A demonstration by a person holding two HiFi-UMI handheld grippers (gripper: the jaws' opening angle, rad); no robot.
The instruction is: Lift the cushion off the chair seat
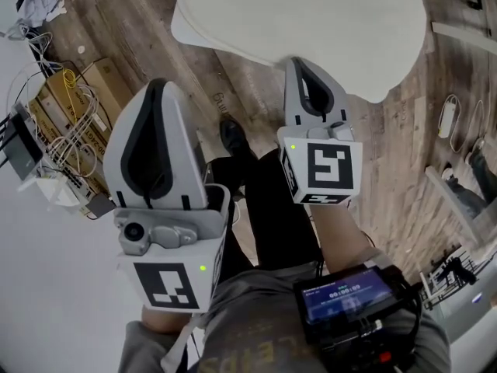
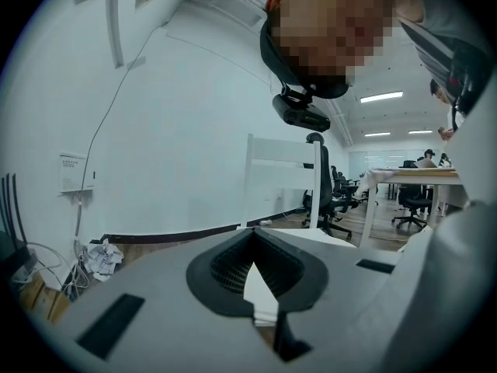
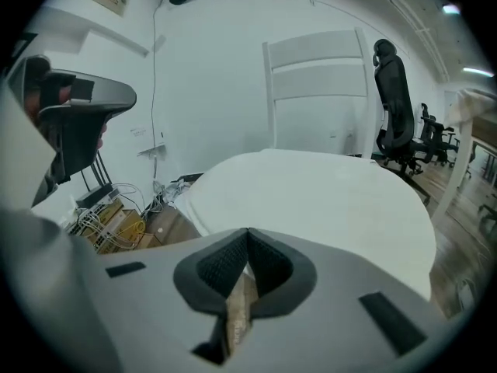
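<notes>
A white cushion (image 1: 311,22) lies on the seat of a white chair, at the top of the head view. In the right gripper view the cushion (image 3: 326,200) fills the middle, with the slatted chair back (image 3: 318,76) behind it. My right gripper (image 1: 297,62) is shut and empty, its tip over the cushion's near edge. My left gripper (image 1: 159,84) is off to the left over the floor, short of the cushion, with its jaws together and nothing between them. In the left gripper view the chair back (image 2: 279,177) and the pale cushion (image 2: 311,235) lie ahead of the jaw tips (image 2: 251,233).
A cardboard box with tangled cables (image 1: 70,123) sits on the wood floor at the left by the white wall. Black office chairs (image 3: 392,99) and a table (image 2: 411,177) stand to the right. The person's shoe (image 1: 231,137) is just in front of the chair.
</notes>
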